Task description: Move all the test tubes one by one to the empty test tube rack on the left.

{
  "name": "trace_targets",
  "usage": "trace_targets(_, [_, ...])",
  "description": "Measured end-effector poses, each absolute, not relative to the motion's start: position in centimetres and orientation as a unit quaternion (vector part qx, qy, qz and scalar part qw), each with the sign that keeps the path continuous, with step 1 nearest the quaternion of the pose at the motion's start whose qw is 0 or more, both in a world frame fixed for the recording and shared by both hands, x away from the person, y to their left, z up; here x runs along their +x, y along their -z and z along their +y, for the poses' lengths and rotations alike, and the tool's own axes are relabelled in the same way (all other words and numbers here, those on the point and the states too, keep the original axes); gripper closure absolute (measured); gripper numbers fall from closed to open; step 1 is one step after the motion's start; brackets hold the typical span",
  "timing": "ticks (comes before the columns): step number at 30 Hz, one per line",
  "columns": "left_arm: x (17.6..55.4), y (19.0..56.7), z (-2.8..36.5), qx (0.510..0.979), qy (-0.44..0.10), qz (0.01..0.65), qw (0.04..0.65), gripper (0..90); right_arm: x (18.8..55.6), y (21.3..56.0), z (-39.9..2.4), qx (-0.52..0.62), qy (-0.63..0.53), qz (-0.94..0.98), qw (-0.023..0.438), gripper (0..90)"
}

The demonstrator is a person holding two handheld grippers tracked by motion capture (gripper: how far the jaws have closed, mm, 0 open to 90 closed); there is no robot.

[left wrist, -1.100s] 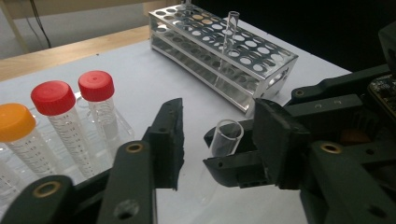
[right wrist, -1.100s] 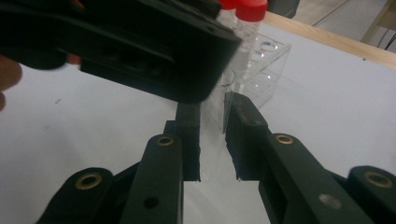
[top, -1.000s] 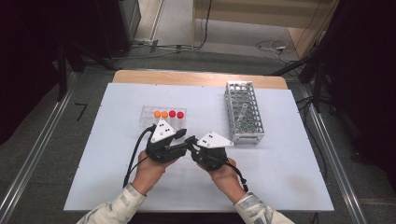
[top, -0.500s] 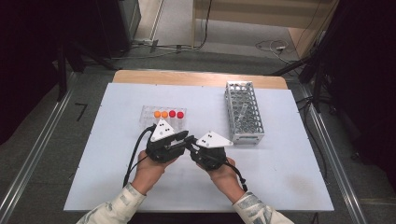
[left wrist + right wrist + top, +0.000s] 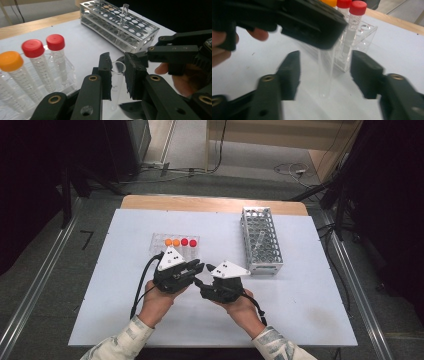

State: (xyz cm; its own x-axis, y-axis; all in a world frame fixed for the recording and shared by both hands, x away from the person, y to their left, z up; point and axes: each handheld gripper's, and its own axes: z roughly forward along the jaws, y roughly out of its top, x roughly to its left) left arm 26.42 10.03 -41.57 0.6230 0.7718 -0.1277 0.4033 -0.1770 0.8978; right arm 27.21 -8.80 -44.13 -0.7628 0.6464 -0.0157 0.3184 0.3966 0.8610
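A clear, uncapped test tube (image 5: 117, 82) stands upright between the pads of my left gripper (image 5: 117, 60), which has just closed further and is shut on its upper part. My right gripper (image 5: 325, 65) has just been opening. Its jaws now stand wide on either side of the same tube (image 5: 325, 72) without touching it. From the right gripper view the left gripper (image 5: 312, 22) grips the tube from above. In the high view the left gripper (image 5: 196, 268) and right gripper (image 5: 201, 284) meet tip to tip at the table's middle.
A clear plastic stand (image 5: 159, 240) holds capped tubes, orange (image 5: 10, 61) and red (image 5: 32, 47). A metal tube rack (image 5: 261, 240) stands to the right with one open tube (image 5: 123, 15) in it. White table (image 5: 310, 310) surrounds the hands.
Both hands have stayed in place; at the high view's scale no change in the jaws can be made out.
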Motion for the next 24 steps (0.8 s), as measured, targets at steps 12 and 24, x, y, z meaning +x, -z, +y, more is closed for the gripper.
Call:
trace_targets(12, [27.1, 39.2, 15.9, 0.702, -0.213, 0.444, 0.515, 76.4, 27.6, 44.3, -14.3, 0.338, -0.442, 0.810, 0.185, 27.1])
trace_targets(24, [29.0, 37.9, 19.6, 0.678, -0.265, 0.480, 0.490, 76.4, 27.9, 43.8, -16.8, 0.358, -0.449, 0.794, 0.200, 27.5])
